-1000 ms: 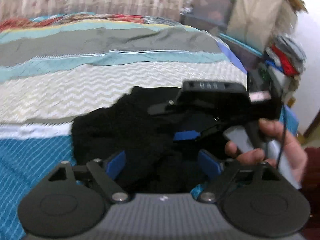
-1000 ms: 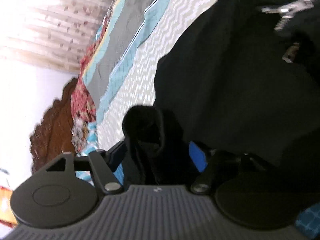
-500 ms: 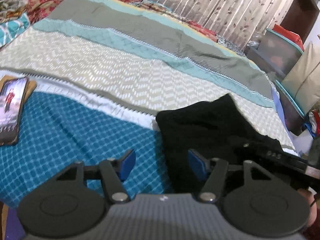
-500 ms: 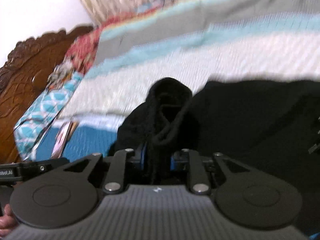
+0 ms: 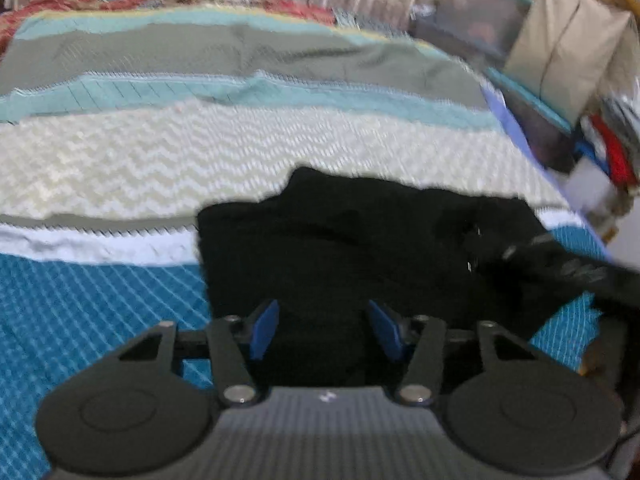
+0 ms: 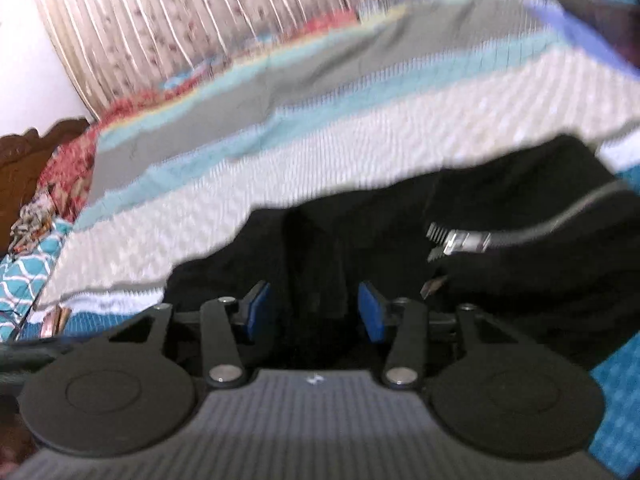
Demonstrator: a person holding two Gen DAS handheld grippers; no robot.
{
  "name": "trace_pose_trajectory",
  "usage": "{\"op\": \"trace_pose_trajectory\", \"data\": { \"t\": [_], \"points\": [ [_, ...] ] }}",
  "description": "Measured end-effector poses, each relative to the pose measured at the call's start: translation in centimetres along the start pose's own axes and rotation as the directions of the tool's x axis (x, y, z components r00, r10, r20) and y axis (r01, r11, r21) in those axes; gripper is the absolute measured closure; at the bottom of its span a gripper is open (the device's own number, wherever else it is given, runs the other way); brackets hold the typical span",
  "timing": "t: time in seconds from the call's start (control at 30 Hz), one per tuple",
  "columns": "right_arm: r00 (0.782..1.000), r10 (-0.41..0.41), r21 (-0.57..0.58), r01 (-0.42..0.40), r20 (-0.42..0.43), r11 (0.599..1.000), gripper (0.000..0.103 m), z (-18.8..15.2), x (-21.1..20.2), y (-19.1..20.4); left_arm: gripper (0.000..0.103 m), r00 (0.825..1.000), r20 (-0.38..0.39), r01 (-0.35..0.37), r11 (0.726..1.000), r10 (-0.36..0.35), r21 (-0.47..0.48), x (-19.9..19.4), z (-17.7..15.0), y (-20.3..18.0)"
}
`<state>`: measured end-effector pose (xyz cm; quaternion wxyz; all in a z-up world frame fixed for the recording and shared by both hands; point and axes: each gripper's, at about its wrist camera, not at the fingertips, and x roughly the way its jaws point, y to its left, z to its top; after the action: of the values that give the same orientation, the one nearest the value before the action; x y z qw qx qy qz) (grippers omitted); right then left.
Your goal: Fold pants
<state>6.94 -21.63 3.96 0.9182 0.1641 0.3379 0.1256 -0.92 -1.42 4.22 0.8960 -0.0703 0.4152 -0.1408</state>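
Pants (image 5: 340, 248): black, bunched on the striped bedspread (image 5: 200, 152), zipper (image 6: 464, 240) exposed.
Writing: none legible; both views blurred.
Left gripper (image 5: 324, 330): jaws partly apart, just been closing, over the cloth, pads not pressing it.
Right gripper (image 6: 312, 310): jaws just been opening; a fold stands between the pads, ungripped.
Surroundings: curtain (image 6: 200, 20), wooden headboard (image 6: 24, 160), storage boxes (image 5: 484, 12) at right.
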Motion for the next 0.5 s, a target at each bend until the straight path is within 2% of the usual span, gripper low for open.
{"op": "trace_pose_trajectory", "data": {
  "t": [0.1,0.17,0.27,0.37,0.5],
  "points": [
    [0.998,0.064,-0.032,-0.063,0.026,0.997,0.056,-0.5,-0.6,0.1,0.054,0.999,-0.036,-0.012,1.0,0.013,0.017,1.0,-1.0,-0.3],
    [0.994,0.106,-0.07,-0.105,0.015,0.992,0.063,-1.1,-0.2,2.0,0.054,0.998,-0.061,-0.028,0.999,0.03,0.038,1.5,-1.8,-0.5],
    [0.991,0.121,-0.104,-0.126,-0.051,0.987,0.064,-1.9,0.8,2.0,0.054,0.995,-0.082,-0.055,0.996,0.061,0.071,2.1,-2.5,-0.8],
    [0.98,0.06,-0.085,-0.078,-0.191,0.993,0.064,-3.2,4.0,1.0,0.052,0.993,-0.091,-0.067,0.994,0.074,0.084,2.6,-2.7,-1.0],
    [0.973,0.109,-0.007,-0.112,-0.201,0.994,0.063,-2.8,4.2,-0.8,0.052,0.992,-0.1,-0.071,0.994,0.08,0.088,2.6,-2.3,-1.3]
  ]
}}
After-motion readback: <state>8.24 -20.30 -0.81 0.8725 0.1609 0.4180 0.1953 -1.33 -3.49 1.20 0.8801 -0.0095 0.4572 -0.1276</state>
